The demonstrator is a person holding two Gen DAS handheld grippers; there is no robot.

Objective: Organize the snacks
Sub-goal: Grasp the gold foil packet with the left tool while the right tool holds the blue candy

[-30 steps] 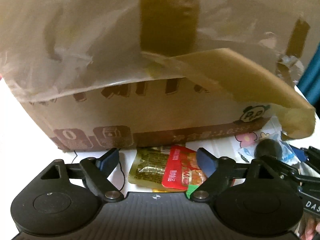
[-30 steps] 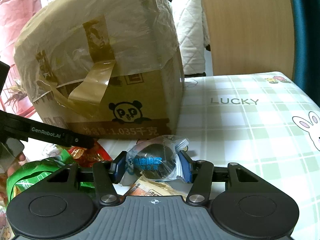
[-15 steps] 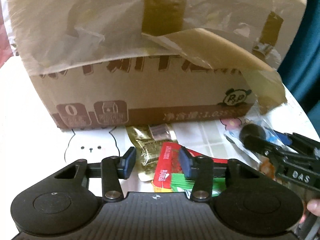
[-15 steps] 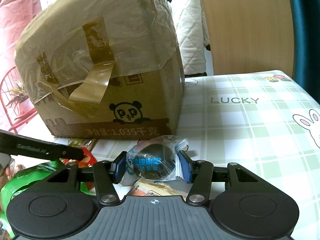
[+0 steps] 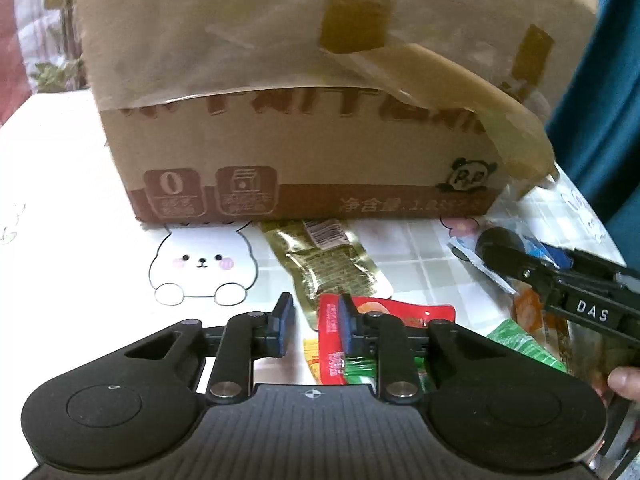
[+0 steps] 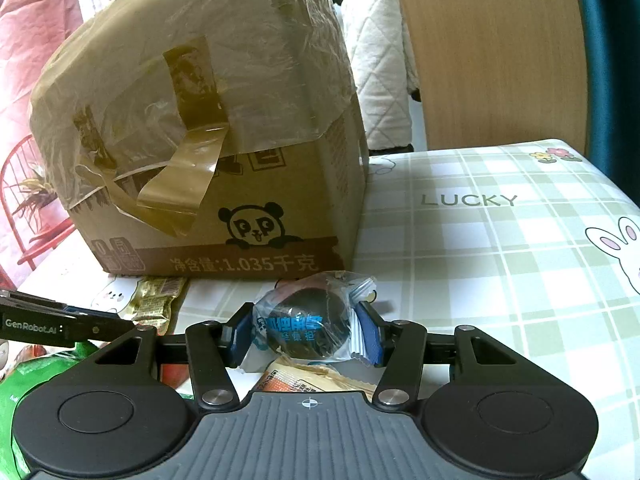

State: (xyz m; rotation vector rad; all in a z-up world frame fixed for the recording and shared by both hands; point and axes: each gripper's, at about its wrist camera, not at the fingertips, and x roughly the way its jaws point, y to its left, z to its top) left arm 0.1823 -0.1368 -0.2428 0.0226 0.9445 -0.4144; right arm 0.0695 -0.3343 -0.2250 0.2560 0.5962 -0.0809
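The right gripper (image 6: 306,332) grips a light, crinkly wrapped snack (image 6: 308,328) above the bench (image 6: 500,264); the left gripper (image 5: 314,326), fingers just closing but nothing pinched, nears the slippery red packet (image 5: 400,314) — take its flat edge.

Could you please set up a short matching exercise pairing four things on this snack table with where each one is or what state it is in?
Things:
1. cardboard box
2. gold packet
3. dark round snack in clear wrapper
4. red packet

Places or states:
A. clamped in the right gripper
B. lying flat just in front of the box
C. partly covered with loose tape and plastic film
D. its edge by the left gripper, whose jaws have just been closing

Pairs: 1-C, 2-B, 3-A, 4-D
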